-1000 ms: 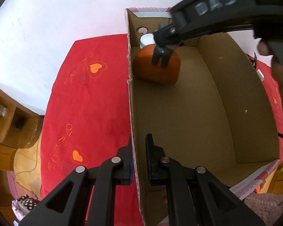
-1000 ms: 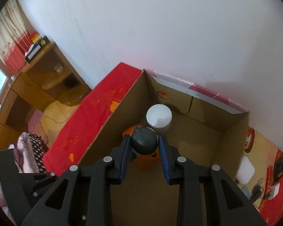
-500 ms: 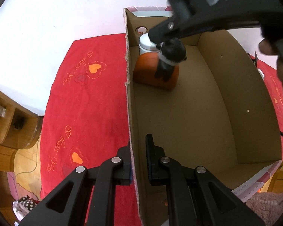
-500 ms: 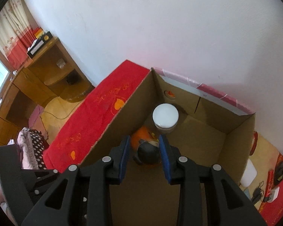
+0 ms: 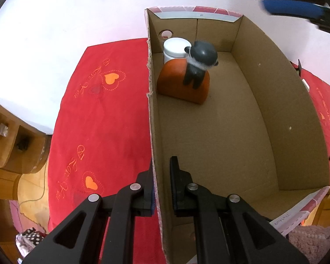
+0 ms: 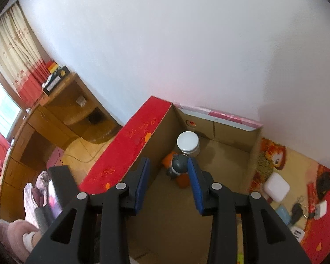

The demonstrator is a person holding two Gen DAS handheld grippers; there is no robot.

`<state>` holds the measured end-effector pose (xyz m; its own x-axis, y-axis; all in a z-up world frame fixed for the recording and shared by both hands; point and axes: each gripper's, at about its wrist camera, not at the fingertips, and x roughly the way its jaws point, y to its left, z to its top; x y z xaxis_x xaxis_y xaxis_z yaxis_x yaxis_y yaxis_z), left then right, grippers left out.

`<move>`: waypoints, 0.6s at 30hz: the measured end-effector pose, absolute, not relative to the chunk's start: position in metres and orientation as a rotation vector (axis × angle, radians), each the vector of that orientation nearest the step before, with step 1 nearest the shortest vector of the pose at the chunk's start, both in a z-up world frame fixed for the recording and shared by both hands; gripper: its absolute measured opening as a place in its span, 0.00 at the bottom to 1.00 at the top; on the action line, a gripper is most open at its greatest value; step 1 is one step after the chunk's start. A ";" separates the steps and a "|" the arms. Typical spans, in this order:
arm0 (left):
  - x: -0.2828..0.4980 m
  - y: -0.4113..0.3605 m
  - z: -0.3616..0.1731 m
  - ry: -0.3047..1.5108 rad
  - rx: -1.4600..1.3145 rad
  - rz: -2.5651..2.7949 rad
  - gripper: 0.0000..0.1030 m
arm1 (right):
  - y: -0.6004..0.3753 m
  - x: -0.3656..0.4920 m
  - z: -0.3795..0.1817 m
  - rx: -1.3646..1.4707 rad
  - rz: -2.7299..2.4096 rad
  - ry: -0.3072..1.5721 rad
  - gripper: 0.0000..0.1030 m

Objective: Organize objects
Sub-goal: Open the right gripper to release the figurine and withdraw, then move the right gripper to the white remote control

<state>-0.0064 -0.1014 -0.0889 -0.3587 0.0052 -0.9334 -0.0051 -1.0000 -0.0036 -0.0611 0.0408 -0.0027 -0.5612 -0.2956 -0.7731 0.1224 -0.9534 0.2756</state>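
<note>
Left claw (image 5: 161,181) pinches box wall (image 5: 153,118); right claw (image 6: 168,176) wide above figurine (image 6: 178,165).

Left gripper (image 5: 161,177) pinched shut, right gripper (image 6: 167,177) spread wide.

A dark grey figurine (image 5: 199,62) with a round head and a white band at the neck is seen upright, seated on top of an orange block (image 5: 182,83) with a rounded top. The block is set on the floor of an open cardboard box (image 5: 281,101), just beside the box's left wall and near its far end. Directly behind the block, in the far left corner, a jar with a white lid (image 5: 176,48) is stood upright, touching or nearly touching the block. In the right wrist view the figurine (image 6: 180,164), block (image 6: 182,179) and jar (image 6: 188,142) are shown clustered in the same corner of the box (image 6: 254,145).
</note>
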 end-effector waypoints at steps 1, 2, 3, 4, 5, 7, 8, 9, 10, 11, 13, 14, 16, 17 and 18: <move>-0.006 -0.101 -0.089 0.000 -1.775 2.583 0.11 | 0.044 -0.055 0.001 1.319 -2.575 -0.277 0.35; -0.006 -0.101 -0.089 0.000 -1.775 2.583 0.11 | 0.051 -0.046 0.006 1.314 -2.588 -0.272 0.35; -0.005 -0.100 -0.088 0.001 -1.773 2.583 0.11 | 0.057 -0.039 0.009 1.314 -2.601 -0.268 0.35; -0.006 -0.101 -0.088 0.001 -1.772 2.584 0.11 | 0.065 -0.030 0.013 1.315 -2.620 -0.265 0.35; -0.007 -0.101 -0.089 0.000 -1.772 2.584 0.11 | 0.071 -0.024 0.015 1.320 -2.639 -0.263 0.36; -0.008 -0.102 -0.089 -0.002 -1.769 2.586 0.11 | 0.091 -0.004 0.018 1.341 -2.691 -0.277 0.37; -0.008 -0.102 -0.089 -0.001 -1.769 2.587 0.11 | 0.098 0.002 0.017 1.350 -2.707 -0.285 0.38; -0.008 -0.102 -0.089 0.000 -1.769 2.588 0.11 | 0.110 0.011 0.015 1.371 -2.737 -0.301 0.39; -0.007 -0.102 -0.089 0.000 -1.768 2.589 0.11 | 0.118 0.015 0.013 1.386 -2.753 -0.313 0.39; -0.007 -0.102 -0.088 -0.001 -1.768 2.590 0.11 | 0.127 0.021 0.010 1.406 -2.773 -0.330 0.39; -0.008 -0.101 -0.087 0.003 -1.768 2.589 0.11 | 0.146 0.033 -0.001 1.471 -2.819 -0.370 0.40; -0.008 -0.101 -0.087 0.006 -1.768 2.588 0.11 | 0.154 0.039 -0.007 1.503 -2.835 -0.396 0.40; -0.008 -0.099 -0.086 0.013 -1.766 2.586 0.11 | 0.169 0.049 -0.020 1.553 -2.856 -0.468 0.40; -0.009 -0.099 -0.086 0.018 -1.767 2.585 0.11 | 0.177 0.054 -0.027 1.579 -2.858 -0.518 0.40; -0.010 -0.099 -0.087 0.023 -1.768 2.585 0.11 | 0.182 0.059 -0.035 1.603 -2.854 -0.563 0.40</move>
<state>-0.0103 -0.0995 -0.0866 -0.3625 -0.0001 -0.9320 -0.0165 -0.9998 0.0065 0.0588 0.1824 -0.0351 -0.5217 -0.0082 -0.8531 -0.3163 -0.9269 0.2023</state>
